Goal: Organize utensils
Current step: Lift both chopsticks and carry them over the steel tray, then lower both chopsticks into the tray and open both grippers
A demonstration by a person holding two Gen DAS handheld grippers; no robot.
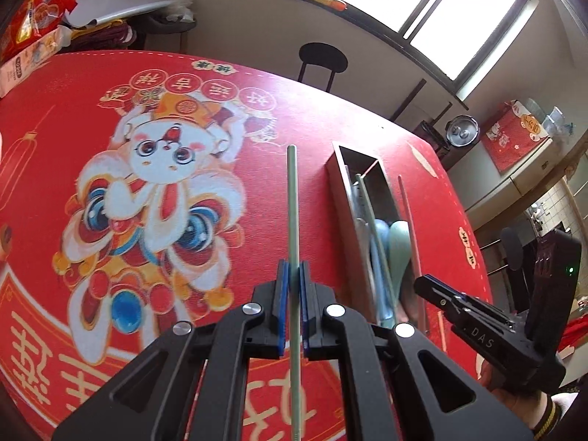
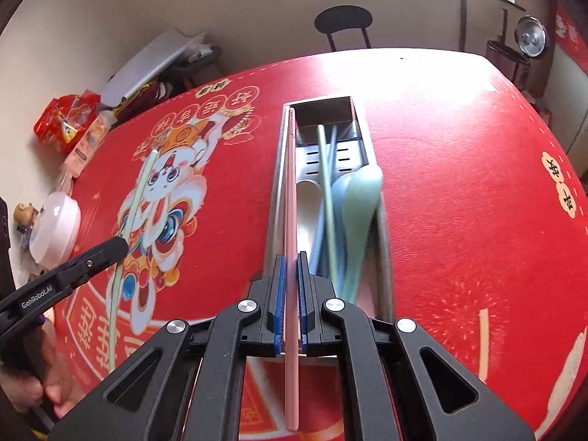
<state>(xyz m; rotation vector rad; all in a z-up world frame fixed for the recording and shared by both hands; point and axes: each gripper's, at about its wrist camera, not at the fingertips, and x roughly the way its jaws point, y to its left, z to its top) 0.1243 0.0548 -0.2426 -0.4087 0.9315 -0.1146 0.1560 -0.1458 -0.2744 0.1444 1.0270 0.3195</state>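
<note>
The metal utensil box [image 2: 279, 169] lies on the red tablecloth [image 2: 459, 183] toward the far edge of the table, nearer the far right corner as the left wrist view shows it, with its long side running away from the cameras. Inside it lie a green chopstick [image 2: 328, 191], a blue spoon [image 2: 345, 198], a green spoon [image 2: 362, 202] and a pale spoon [image 2: 307, 205]; there seems to be also a blue chopstick, but this part is blurred. The right gripper [image 2: 290, 294] is clamped on a pink chopstick [image 2: 291, 220], which runs along the left wall of the box, above it. The left gripper [image 1: 293, 294] is clamped on a second green chopstick [image 1: 293, 213], held over the printed cartoon figure [image 1: 158, 183] in the middle of the cloth, left of the box and apart from it. Another pink chopstick [image 2: 484, 345] lies flat on the cloth near the near right corner. At the far left edge stand a red snack bag [image 2: 62, 121], a white lidded bowl [image 2: 55, 224] and a small figurine [image 2: 25, 217]. Beyond the far edge stands a black chair [image 2: 343, 22]
</note>
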